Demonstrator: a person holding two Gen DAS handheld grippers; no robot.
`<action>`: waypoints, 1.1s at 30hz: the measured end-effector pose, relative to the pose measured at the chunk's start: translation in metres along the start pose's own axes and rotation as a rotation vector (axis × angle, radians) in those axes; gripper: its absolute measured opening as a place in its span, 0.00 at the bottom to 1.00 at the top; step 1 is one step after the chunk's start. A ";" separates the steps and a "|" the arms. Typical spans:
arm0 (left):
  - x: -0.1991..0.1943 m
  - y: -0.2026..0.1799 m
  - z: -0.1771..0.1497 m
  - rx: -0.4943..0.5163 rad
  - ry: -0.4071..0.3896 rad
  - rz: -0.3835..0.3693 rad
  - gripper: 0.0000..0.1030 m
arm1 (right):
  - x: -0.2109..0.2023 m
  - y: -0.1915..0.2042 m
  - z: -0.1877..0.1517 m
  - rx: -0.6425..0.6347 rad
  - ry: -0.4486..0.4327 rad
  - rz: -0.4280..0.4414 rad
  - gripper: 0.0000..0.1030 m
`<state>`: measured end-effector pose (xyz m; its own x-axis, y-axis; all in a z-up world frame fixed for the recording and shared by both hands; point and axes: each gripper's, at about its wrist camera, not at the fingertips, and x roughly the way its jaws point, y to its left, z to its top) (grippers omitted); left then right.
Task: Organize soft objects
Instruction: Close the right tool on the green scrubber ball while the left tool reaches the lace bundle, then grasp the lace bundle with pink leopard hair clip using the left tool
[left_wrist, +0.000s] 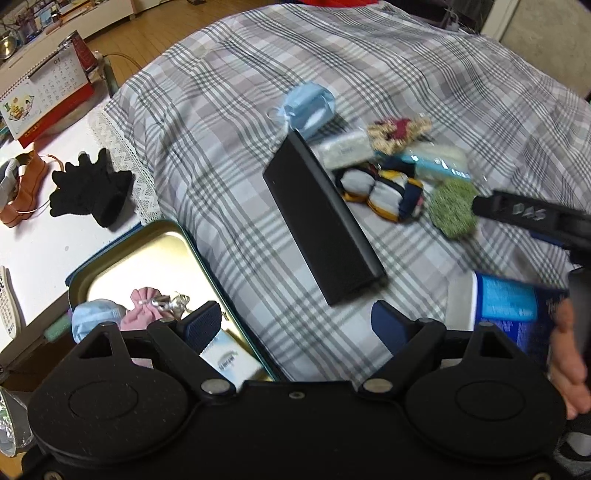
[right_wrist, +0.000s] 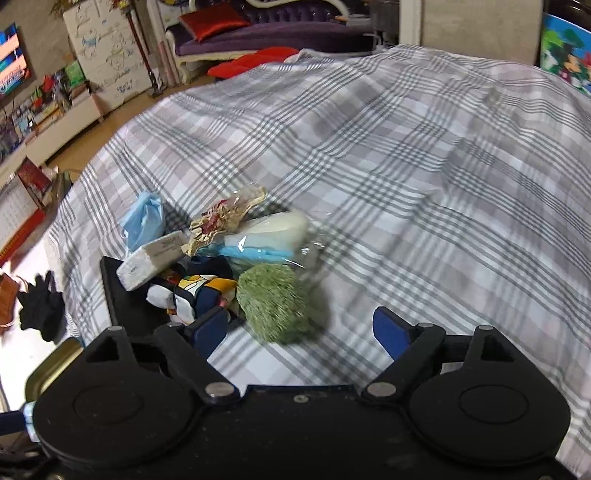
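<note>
Green and fuzzy, the soft pad (right_wrist: 275, 302) is lying on the plaid cloth (right_wrist: 424, 192) just ahead of the right gripper (right_wrist: 301, 330), slightly toward its left finger, roundish with no marked long axis. The right gripper is standing wide with nothing between its fingers; it is the nearer one. The left gripper (left_wrist: 295, 325) is also standing wide and empty, hovering by the gold tray (left_wrist: 122, 258) at the cloth's left edge. Beyond the pad, the patterned sock (right_wrist: 195, 291), tissue packet (right_wrist: 151, 258) and blue mask (right_wrist: 144, 219) are clustering toward the far left.
</note>
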<state>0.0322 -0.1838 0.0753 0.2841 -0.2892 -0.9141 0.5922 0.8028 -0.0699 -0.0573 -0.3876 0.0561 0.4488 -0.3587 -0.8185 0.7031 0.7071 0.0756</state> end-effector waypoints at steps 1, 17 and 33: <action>0.001 0.002 0.003 -0.004 -0.003 0.002 0.82 | 0.009 0.004 0.002 -0.004 0.012 -0.009 0.83; 0.026 -0.011 0.064 -0.022 -0.048 0.010 0.83 | 0.072 -0.005 0.002 0.009 0.115 0.058 0.42; 0.046 -0.103 0.084 0.103 -0.074 -0.037 0.86 | 0.032 -0.095 0.008 0.232 -0.040 -0.100 0.42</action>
<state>0.0471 -0.3236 0.0741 0.3137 -0.3585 -0.8793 0.6764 0.7342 -0.0581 -0.1057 -0.4712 0.0275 0.3891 -0.4468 -0.8056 0.8508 0.5096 0.1283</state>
